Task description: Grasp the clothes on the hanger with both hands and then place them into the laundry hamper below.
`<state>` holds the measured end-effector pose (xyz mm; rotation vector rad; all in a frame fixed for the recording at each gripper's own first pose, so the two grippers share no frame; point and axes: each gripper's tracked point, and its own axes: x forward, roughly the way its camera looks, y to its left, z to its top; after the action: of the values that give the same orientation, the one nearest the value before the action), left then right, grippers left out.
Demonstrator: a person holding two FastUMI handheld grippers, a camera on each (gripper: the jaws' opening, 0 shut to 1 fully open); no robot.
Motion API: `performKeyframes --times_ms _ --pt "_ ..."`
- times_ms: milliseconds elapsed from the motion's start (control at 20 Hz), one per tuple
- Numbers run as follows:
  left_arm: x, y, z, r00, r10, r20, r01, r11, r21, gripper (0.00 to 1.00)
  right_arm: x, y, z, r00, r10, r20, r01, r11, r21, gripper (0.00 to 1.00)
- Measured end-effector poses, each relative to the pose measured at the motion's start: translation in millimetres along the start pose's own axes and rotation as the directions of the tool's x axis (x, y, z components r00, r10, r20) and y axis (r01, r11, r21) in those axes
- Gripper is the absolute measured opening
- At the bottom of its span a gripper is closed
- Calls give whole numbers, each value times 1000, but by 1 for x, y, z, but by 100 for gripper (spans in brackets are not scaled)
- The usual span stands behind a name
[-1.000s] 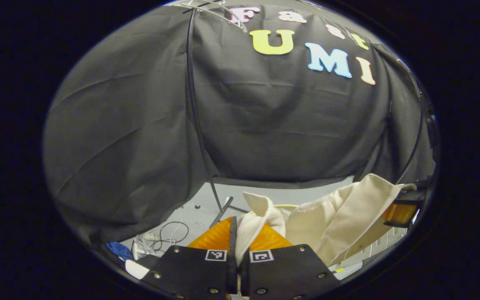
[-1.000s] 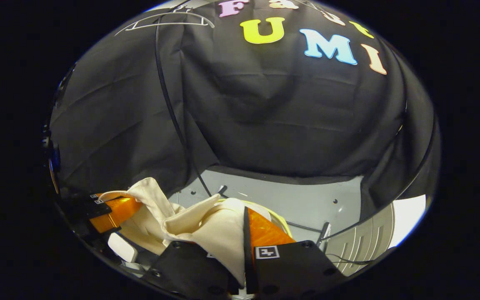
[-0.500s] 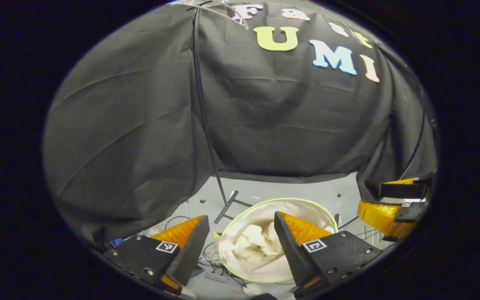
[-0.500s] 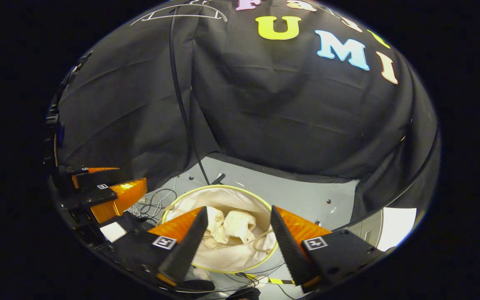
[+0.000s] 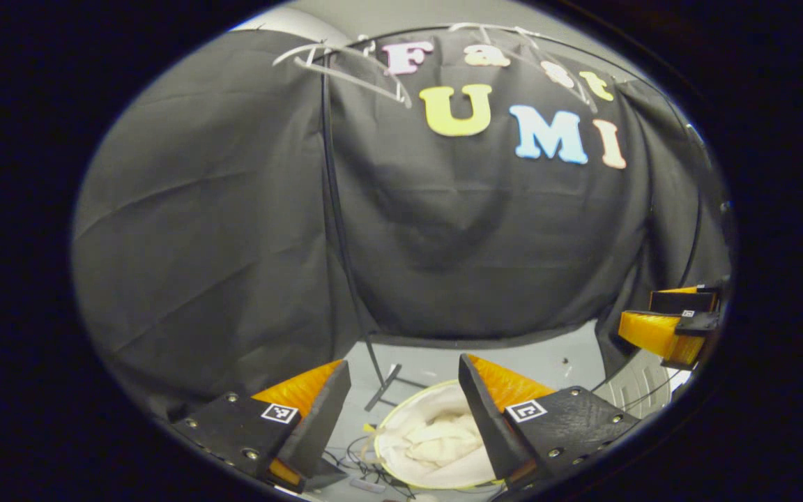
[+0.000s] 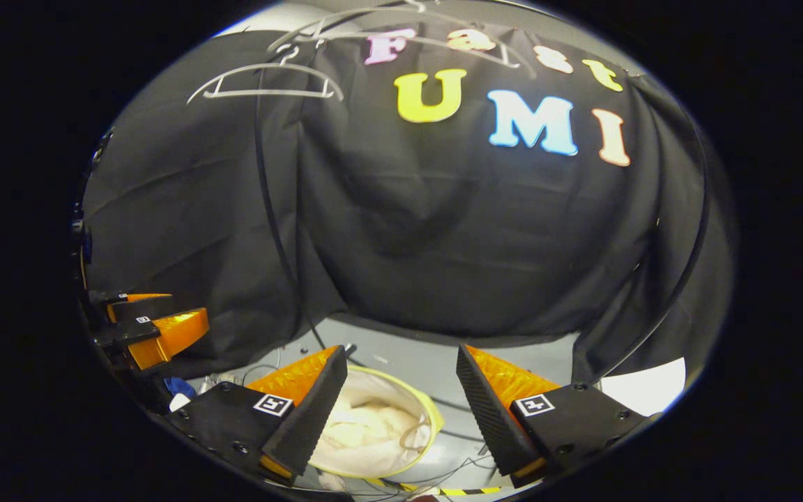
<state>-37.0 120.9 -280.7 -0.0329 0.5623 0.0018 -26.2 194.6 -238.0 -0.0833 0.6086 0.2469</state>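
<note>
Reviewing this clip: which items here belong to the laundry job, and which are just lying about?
Part of the job:
- cream clothes, lying in the hamper
- laundry hamper on the floor
- empty white hanger up top
- left gripper and right gripper, both open

Just lying about:
- loose cables on the floor beside the hamper
- blue item near the wall

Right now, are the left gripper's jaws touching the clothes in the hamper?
Apart. In the left gripper view the left gripper has its jaws spread wide, with the cream clothes lying loose down inside the hamper between them.
</note>
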Motion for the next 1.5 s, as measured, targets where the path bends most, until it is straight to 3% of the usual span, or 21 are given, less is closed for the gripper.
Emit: performKeyframes --times_ms 200,350,700,850,1150,1200,1300,1500 --pt "-22 -20 82 987 -35 155 33 999 18 93 -29 -35 63 986 -50 158 45 998 37 99" --pt "-54 -38 148 960 -62 272 59 998 19 93 -58 -56 102 963 -83 257 71 996 58 97" --pt "-102 -63 222 894 -93 439 88 996 32 92 -121 -98 169 878 -151 455 131 989 76 97" --pt "-117 -68 238 866 -99 490 86 995 48 92 -136 -116 174 841 -193 506 179 981 77 96" --pt "-128 -84 258 844 -121 522 107 993 57 92 -153 -127 166 833 -232 502 193 973 129 96" --pt "-131 -83 262 840 -125 528 109 992 62 92 -157 -129 164 830 -238 504 196 971 135 100" --pt "-137 -84 266 829 -134 543 110 991 75 92 -166 -134 163 820 -247 517 209 969 130 96" --pt "-137 -90 270 831 -142 538 119 990 76 91 -170 -142 164 813 -262 520 222 965 139 96"
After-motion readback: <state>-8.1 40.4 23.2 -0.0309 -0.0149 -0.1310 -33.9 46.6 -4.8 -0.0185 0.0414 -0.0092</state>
